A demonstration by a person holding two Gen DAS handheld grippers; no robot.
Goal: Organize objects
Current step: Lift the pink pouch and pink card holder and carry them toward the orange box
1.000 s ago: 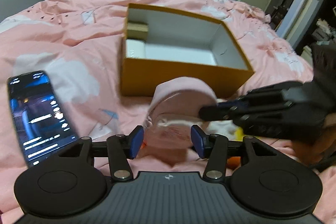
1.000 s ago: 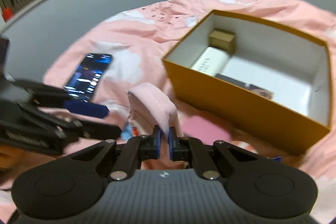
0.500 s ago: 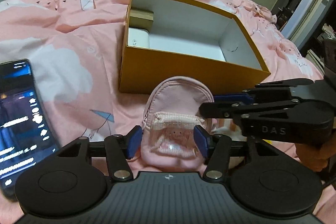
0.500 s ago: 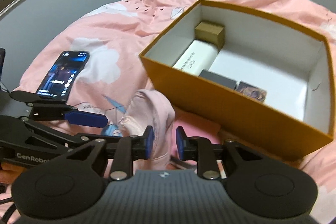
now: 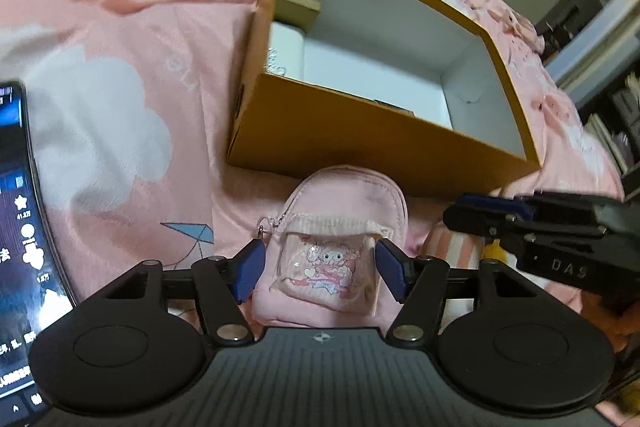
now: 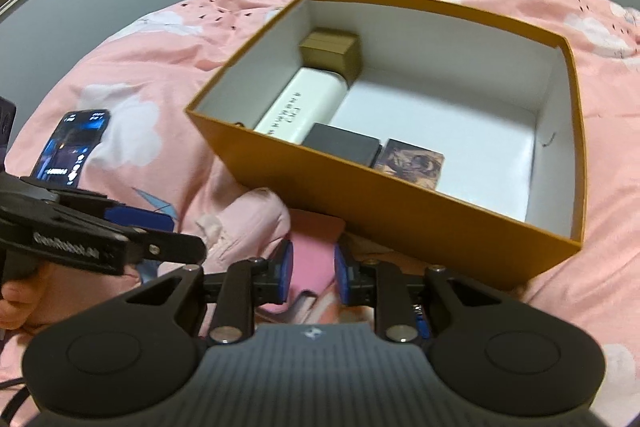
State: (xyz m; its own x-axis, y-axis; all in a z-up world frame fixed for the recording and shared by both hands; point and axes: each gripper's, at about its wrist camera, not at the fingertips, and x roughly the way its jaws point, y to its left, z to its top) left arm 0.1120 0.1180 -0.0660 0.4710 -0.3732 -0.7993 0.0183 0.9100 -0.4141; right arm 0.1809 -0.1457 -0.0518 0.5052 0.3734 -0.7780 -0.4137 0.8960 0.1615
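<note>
My left gripper (image 5: 320,269) is spread wide, its blue pads on either side of the small pink backpack pouch (image 5: 334,247); whether the pads touch the fabric, I cannot tell. The pouch stands upright on the pink bedspread (image 5: 120,115), just in front of the near wall of the orange box (image 5: 360,143), cartoon print facing my left wrist camera.

My right gripper (image 6: 310,273) is partly open, jaws apart around a flat pink item (image 6: 316,247) lying on the bed just before the box; contact not discernible. The pouch sits immediately to its left.

Box contents, seen from the right wrist: tan small box (image 6: 332,53) at the far left corner, white case (image 6: 300,105) beside it, dark case (image 6: 344,145) and a printed card box (image 6: 412,163) along the near wall.

A lit phone (image 6: 72,143) lies on the bedspread, well left of the box.
</note>
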